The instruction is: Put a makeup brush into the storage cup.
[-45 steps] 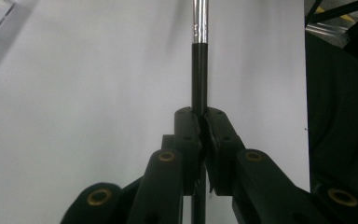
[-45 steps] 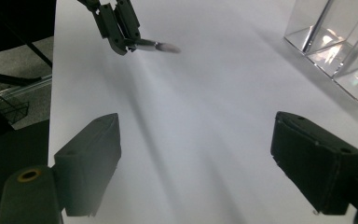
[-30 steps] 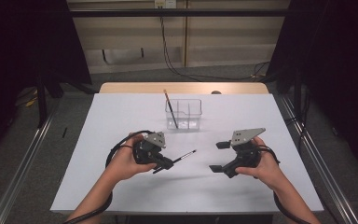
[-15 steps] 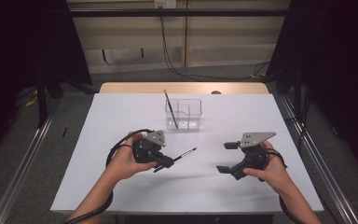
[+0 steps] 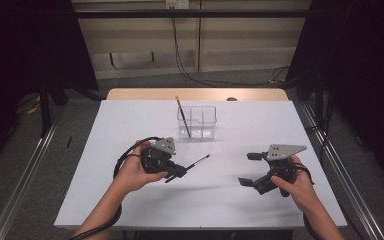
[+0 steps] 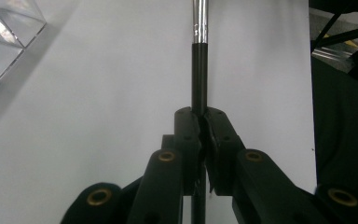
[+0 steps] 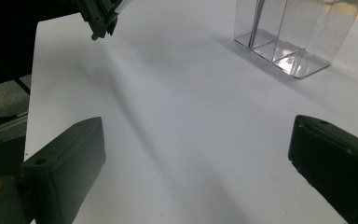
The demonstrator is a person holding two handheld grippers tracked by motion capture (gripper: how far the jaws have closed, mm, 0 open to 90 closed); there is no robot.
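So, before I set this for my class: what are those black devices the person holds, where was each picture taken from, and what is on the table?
They are hand-held tools with two jaws, one in each hand. The high view looks down on the white table from above. The other two pictures come from cameras riding on the tools, looking along their jaws. The left gripper is shut on a thin black brush with a metal collar. The right gripper holds nothing, its jaws wide apart after just opening. Farther back stands a clear divided container with another brush leaning inside.
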